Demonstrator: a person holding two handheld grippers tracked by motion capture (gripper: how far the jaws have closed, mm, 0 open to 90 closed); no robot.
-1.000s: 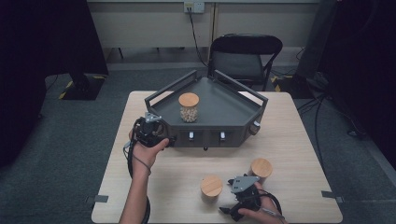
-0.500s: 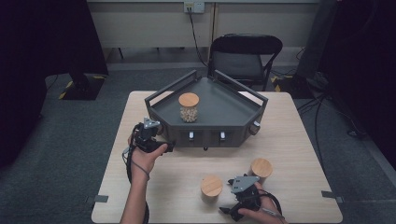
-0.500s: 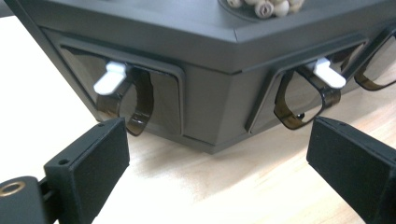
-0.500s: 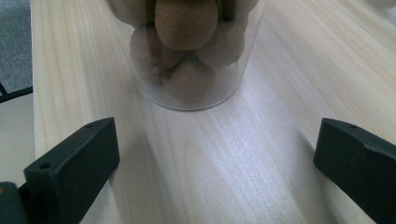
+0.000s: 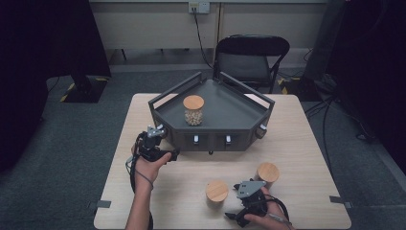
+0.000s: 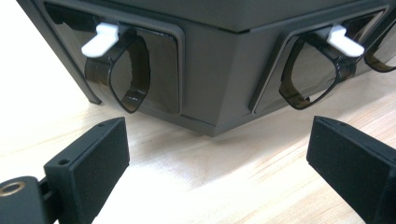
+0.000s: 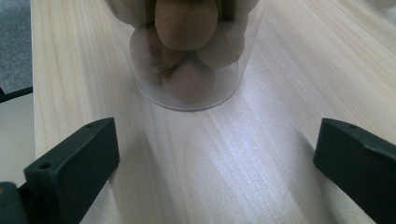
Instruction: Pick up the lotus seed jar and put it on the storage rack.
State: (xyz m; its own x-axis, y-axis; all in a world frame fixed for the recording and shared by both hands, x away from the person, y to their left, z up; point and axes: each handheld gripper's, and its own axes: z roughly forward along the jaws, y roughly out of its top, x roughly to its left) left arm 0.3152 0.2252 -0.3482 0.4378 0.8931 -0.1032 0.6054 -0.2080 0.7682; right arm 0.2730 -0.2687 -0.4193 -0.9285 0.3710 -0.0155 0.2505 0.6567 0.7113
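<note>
**Three jars upright, both grippers spread**

I counted three clear jars with round wooden lids, each standing upright with its long axis vertical and its lid facing up. One jar (image 5: 194, 110) stood on the dark tray stand (image 5: 239, 117) in the upper middle of the high view, toward the stand's left half. The other two stood on the bare wooden table (image 5: 297, 143) in the lower middle of that frame: the nearer jar (image 5: 217, 193) just left of my right gripper (image 5: 245, 203), and the second jar (image 5: 267, 174) a little up and to the right of it.

In the right gripper view, my two black jaws stood wide apart at the bottom corners with nothing between them. The glass base of a jar of brown nuts (image 7: 189, 51) rose at the top centre, ahead of the jaws and not touched by them.

My left gripper (image 5: 155, 136) lay at the left centre of the high view, just in front of the stand's left front corner. In the left gripper view its jaws were spread too, empty, aimed at that corner. Two white latches (image 6: 100, 37) showed there, one at upper left and one at upper right, each with a dark translucent loop hanging under it.
</note>
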